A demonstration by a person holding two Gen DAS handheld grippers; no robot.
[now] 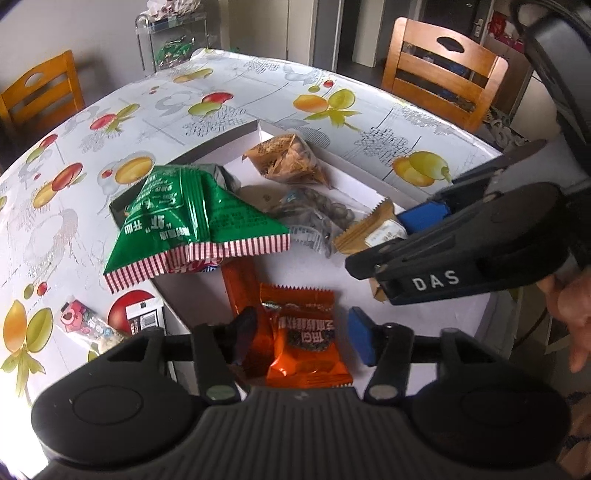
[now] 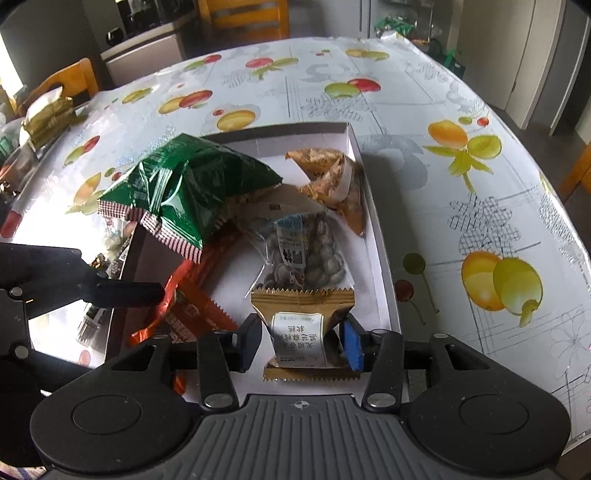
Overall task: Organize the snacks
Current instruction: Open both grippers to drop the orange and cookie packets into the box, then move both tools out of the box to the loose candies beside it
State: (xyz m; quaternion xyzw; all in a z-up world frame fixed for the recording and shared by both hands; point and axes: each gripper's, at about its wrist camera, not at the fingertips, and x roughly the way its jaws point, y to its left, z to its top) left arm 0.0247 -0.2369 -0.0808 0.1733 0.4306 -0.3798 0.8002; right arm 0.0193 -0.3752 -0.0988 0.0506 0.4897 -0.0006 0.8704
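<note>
Snacks: 6 packets lie in the white box [image 2: 384, 258], centre of frame on the desk [image 2: 480, 155].
Left tongs [image 1: 301, 336]: spread astride the orange packet [image 1: 306, 339], not pinching.
Right tongs [image 2: 301, 343]: spread beside the brown packet [image 2: 303, 325].
Tip: lift clear without snagging the green bag [image 2: 188, 188].

A home dining room. A table [image 1: 229, 96] covered in a fruit-patterned plastic cloth, with wooden dining chairs [image 1: 443, 66] at its far edge and far left corner, a clear shelf unit [image 1: 173, 33] by the wall, and a door [image 1: 476, 22] behind.
</note>
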